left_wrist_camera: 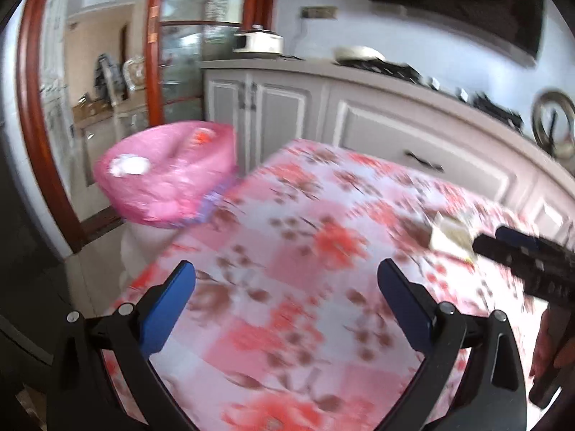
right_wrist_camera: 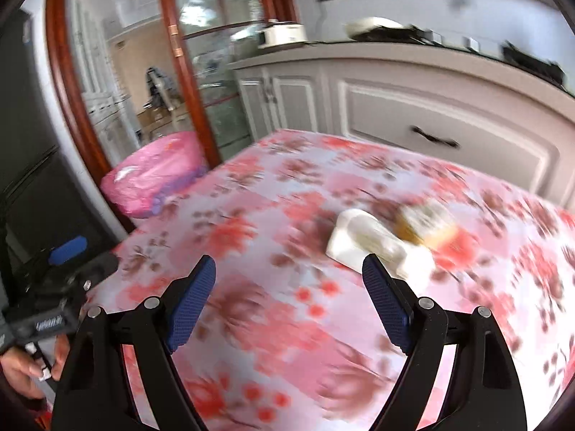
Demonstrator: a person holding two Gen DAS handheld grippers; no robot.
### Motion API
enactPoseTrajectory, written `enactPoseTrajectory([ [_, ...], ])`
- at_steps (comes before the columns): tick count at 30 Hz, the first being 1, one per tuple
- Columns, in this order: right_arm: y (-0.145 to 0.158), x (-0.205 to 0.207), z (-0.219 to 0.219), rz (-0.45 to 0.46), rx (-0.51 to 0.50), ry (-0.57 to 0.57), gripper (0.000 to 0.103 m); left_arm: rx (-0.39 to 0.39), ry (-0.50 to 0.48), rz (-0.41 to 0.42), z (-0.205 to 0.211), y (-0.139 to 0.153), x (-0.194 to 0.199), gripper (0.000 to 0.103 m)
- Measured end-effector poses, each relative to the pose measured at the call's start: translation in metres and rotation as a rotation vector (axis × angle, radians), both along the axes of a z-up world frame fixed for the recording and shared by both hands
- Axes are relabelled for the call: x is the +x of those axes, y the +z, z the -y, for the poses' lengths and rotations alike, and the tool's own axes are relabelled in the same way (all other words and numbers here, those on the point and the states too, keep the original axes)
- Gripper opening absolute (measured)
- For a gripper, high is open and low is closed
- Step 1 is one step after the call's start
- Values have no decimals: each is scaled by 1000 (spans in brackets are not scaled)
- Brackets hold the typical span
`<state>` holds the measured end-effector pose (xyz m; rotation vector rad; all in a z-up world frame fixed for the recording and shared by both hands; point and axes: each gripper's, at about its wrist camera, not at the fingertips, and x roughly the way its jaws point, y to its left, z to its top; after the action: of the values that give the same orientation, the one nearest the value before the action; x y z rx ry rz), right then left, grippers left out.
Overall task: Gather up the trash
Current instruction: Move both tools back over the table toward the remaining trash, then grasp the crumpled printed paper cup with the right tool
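A white piece of trash [right_wrist_camera: 363,240] lies on the pink flowered tablecloth [right_wrist_camera: 273,309], with a blurred brownish piece [right_wrist_camera: 424,222] just behind it. My right gripper [right_wrist_camera: 287,265] hovers open just short of them; the white piece is beside its right fingertip and nothing sits between the fingers. In the left wrist view the same trash [left_wrist_camera: 451,233] shows at the right, in front of the right gripper [left_wrist_camera: 492,239]. My left gripper [left_wrist_camera: 287,280] is wide open over bare cloth. A bin lined with a pink bag [left_wrist_camera: 165,186] stands off the table's far left corner and holds a white wad [left_wrist_camera: 127,165].
White cabinets [left_wrist_camera: 377,125] run behind the table, their counter carrying a cooker [left_wrist_camera: 258,41] and dark items. A wood-framed glass door [right_wrist_camera: 187,82] stands at the left behind the bin [right_wrist_camera: 158,176]. A hand [right_wrist_camera: 25,366] holds the left gripper [right_wrist_camera: 86,256].
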<state>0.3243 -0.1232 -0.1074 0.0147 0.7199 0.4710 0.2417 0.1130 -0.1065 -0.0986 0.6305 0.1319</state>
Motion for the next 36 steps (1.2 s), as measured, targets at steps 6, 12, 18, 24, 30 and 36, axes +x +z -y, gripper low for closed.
enactPoseTrajectory([
  [6,-18,17,47,-30,-16,-67,79,79,-88,-14,49,-7,5,98],
  [12,-37,59,71,-86,-18,-65,79,99,-101,-46,64,-14,19,98],
  [18,-48,85,70,-118,-16,-40,79,102,-71,-83,63,-23,31,98],
  [24,-55,94,61,-139,6,-11,79,113,-51,-100,61,-28,42,98],
  [30,-55,81,38,-123,-25,81,65,117,-37,-107,59,-33,49,98],
  [36,-51,81,14,-75,-101,114,64,96,-16,-122,49,-39,50,98],
])
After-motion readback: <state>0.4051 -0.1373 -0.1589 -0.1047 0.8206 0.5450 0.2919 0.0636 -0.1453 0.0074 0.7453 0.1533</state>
